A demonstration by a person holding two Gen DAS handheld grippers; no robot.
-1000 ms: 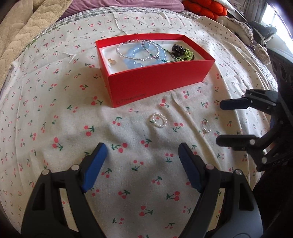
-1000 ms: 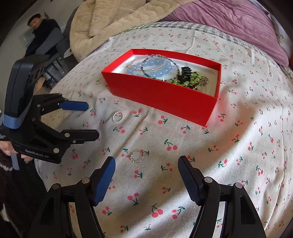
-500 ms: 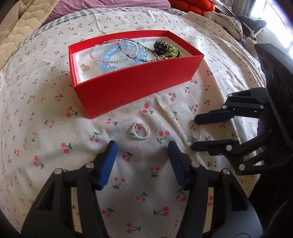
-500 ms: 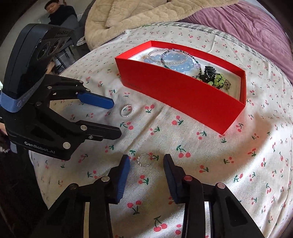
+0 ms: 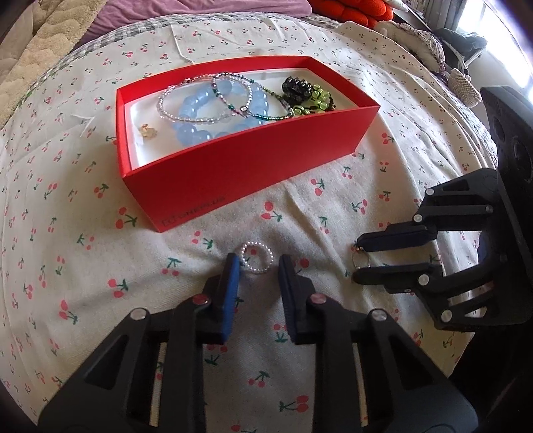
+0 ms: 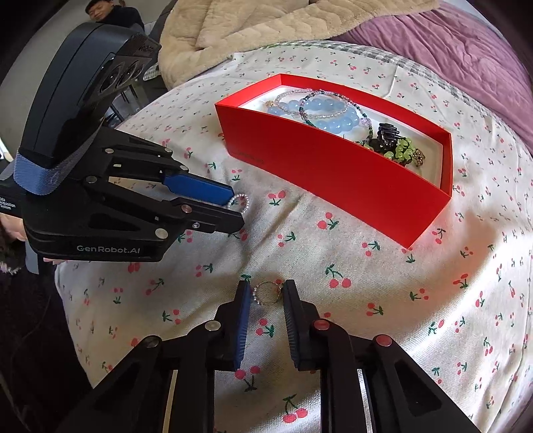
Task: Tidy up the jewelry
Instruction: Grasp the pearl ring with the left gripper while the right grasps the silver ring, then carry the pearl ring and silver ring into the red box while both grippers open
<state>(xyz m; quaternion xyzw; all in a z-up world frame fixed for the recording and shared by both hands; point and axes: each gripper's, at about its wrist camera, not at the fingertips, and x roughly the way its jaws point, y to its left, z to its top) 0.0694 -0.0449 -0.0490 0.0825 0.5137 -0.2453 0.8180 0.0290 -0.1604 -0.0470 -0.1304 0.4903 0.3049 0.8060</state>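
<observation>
A red box (image 5: 253, 166) on the cherry-print sheet holds blue bead bracelets (image 5: 213, 110), thin beaded strands, a black hair claw (image 5: 294, 87) and green beads. A small white pearl ring (image 5: 256, 258) lies in front of the box, between the tips of my left gripper (image 5: 258, 266), whose jaws are narrowed around it without clamping. A thin metal ring with small stones (image 6: 266, 293) lies between the tips of my right gripper (image 6: 266, 293), also narrowed around it. The right gripper also shows in the left wrist view (image 5: 358, 261), the left gripper in the right wrist view (image 6: 238, 210).
The red box also shows in the right wrist view (image 6: 333, 173). A beige blanket (image 6: 266, 26) and a purple cover (image 6: 466, 50) lie behind. Orange cushions (image 5: 359, 8) sit at the far end. A person (image 6: 106, 13) sits at the upper left. The bed edge drops off beside both grippers.
Both grippers have moved forward and down onto the sheet and narrowed their jaws. The left now brackets the pearl ring and the right brackets the metal ring.
</observation>
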